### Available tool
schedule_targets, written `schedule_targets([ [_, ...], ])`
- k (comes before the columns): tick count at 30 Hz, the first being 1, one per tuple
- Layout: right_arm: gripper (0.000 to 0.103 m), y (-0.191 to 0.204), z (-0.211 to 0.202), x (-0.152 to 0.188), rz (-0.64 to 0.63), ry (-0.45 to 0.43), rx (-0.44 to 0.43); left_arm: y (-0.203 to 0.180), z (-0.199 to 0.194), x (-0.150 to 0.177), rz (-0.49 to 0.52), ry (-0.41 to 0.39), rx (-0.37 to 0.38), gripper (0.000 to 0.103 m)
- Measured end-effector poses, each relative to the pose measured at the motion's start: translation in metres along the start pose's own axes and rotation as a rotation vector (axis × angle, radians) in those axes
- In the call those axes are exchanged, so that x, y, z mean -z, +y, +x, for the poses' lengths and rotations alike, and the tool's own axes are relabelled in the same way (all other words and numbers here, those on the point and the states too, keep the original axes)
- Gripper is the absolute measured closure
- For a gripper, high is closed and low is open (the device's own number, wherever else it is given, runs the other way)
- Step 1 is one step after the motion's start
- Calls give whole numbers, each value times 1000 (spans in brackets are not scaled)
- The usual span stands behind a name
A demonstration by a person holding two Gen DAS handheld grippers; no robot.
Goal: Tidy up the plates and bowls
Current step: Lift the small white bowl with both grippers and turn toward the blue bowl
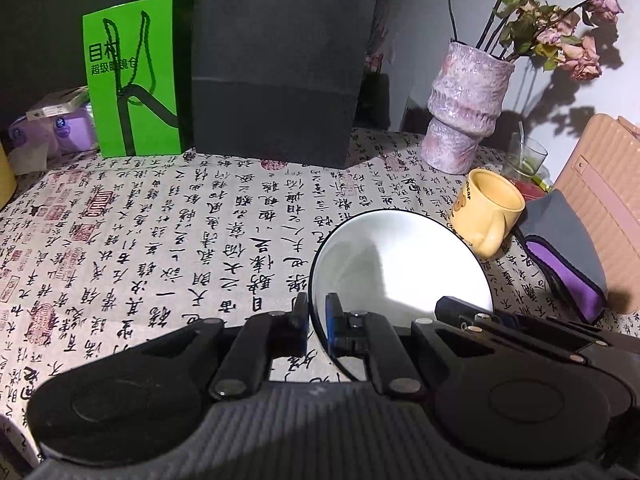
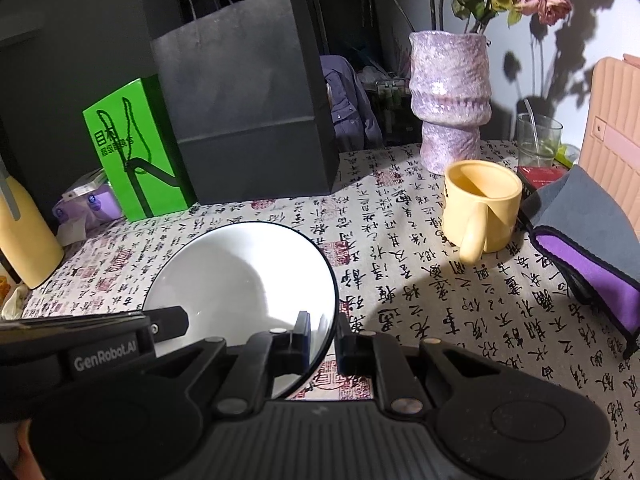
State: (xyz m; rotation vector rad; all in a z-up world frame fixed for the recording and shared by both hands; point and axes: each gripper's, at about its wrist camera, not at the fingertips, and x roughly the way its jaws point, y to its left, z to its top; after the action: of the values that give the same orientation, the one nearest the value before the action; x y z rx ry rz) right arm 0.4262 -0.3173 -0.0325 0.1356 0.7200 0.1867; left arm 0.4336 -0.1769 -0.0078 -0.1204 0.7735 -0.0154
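Plate [image 1: 404, 264] rim pinched by both tools, apparently above tablecloth [image 1: 180, 240].

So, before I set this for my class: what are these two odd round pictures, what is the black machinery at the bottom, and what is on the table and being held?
Each picture comes from a fisheye camera fixed on a handheld two-finger gripper, one in each of a person's hands. The black parts are the grippers themselves. In the left wrist view the left gripper pinches one edge of a white bowl with a dark rim; in the right wrist view the right gripper pinches its opposite edge. On the calligraphy-print tablecloth stand a yellow mug, a purple vase of dried roses, a black paper bag and a green bag.
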Motion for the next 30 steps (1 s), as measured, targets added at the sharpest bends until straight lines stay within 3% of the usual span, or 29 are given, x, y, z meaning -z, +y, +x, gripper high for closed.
schedule_targets([
  [30, 92, 70, -61, 10, -68, -71, -34, 55, -82, 21, -77, -102, -14, 94],
])
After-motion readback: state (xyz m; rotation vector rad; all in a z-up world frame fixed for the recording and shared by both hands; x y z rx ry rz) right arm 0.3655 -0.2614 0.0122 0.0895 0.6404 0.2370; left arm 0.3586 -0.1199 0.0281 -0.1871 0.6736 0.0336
